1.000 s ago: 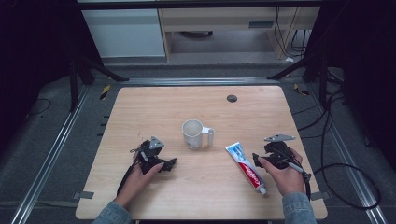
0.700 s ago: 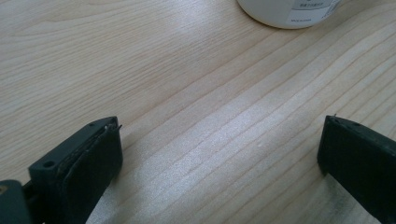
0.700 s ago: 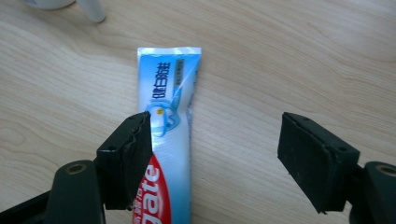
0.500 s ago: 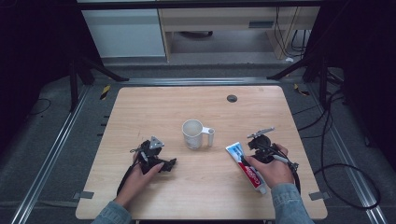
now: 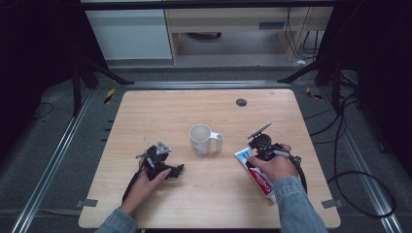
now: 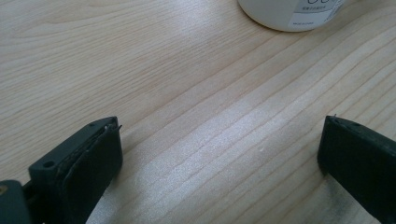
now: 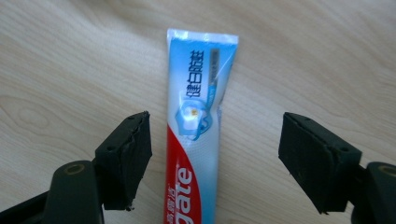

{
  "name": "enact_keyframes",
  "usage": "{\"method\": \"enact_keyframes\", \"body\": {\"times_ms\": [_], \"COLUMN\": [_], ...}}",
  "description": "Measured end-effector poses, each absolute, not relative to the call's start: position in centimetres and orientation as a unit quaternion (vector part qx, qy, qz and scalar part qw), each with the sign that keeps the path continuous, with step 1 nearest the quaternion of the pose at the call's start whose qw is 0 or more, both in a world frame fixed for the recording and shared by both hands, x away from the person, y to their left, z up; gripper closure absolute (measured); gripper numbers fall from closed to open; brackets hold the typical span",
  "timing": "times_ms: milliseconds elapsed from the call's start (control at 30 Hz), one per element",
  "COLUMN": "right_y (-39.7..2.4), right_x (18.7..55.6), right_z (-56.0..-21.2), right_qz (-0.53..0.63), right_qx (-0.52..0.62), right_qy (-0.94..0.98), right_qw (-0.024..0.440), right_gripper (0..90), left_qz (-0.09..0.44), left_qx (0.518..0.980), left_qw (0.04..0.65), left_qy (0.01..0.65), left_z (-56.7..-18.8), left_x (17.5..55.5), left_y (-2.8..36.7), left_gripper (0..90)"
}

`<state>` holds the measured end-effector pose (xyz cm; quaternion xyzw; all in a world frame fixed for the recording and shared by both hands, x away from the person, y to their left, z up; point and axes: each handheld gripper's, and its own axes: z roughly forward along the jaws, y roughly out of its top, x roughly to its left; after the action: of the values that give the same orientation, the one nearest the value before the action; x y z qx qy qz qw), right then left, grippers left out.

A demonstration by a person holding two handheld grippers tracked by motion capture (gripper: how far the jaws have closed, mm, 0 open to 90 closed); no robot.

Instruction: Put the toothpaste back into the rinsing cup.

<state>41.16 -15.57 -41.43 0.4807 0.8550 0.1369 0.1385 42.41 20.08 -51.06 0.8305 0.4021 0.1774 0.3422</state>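
A red, white and blue toothpaste tube [image 5: 261,183] lies flat at the table's right, its crimped end towards the mug. My right gripper [image 5: 256,151] hangs over that end, pointing down. In the right gripper view the tube [image 7: 198,121] runs between the two jaws of the right gripper [image 7: 217,135] with a gap on each side; the jaws have just been closing a little and stand open. A white mug [image 5: 200,139] stands mid-table, handle to the right. My left gripper [image 5: 176,171] rests left of it, open over bare wood [image 6: 222,126], with the mug's base [image 6: 294,11] ahead.
The wooden table [image 5: 160,111] has a dark round grommet [image 5: 241,102] near its back edge. Cables trail from both grippers off the front and right edges. Metal rails and dark stands flank the table, with cabinets beyond.
My right gripper has moved left, from beside the tube to over its crimped end. The left hand and gripper have stayed put.
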Motion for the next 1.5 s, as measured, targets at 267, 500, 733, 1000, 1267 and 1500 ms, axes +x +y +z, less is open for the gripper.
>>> {"method": "enact_keyframes", "body": {"times_ms": [267, 500, 733, 1000, 1267, 1500], "right_y": [-15.0, -14.8, -14.6, -14.6, -14.9, -15.4], "right_x": [42.4, 43.6, 44.0, 44.3, 44.3, 44.4], "right_z": [-43.2, -45.0, -45.8, -46.9, -47.1, -46.7], "right_qz": [0.111, 0.095, 0.09, 0.079, 0.077, 0.087], "right_qx": [0.472, 0.461, 0.463, 0.465, 0.464, 0.475], "right_qy": [0.866, 0.877, 0.878, 0.879, 0.88, 0.873], "right_qw": [0.121, 0.1, 0.085, 0.075, 0.072, 0.062], "right_gripper": [30.0, 37.6, 41.3, 45.3, 47.6, 57.4], "left_qz": [0.178, 0.178, 0.177, 0.177, 0.177, 0.177], "left_qx": [0.83, 0.832, 0.832, 0.832, 0.832, 0.832], "left_qw": [0.342, 0.341, 0.341, 0.341, 0.341, 0.341], "left_qy": [0.402, 0.401, 0.4, 0.4, 0.4, 0.4], "left_z": [-51.1, -51.0, -51.0, -51.0, -51.0, -51.0], "left_x": [42.4, 42.4, 42.4, 42.4, 42.4, 42.4], "left_y": [20.1, 20.1, 20.1, 20.1, 20.1, 20.1], "left_gripper": [0.0, 0.0, 0.0, 0.0, 0.0, 0.0]}}
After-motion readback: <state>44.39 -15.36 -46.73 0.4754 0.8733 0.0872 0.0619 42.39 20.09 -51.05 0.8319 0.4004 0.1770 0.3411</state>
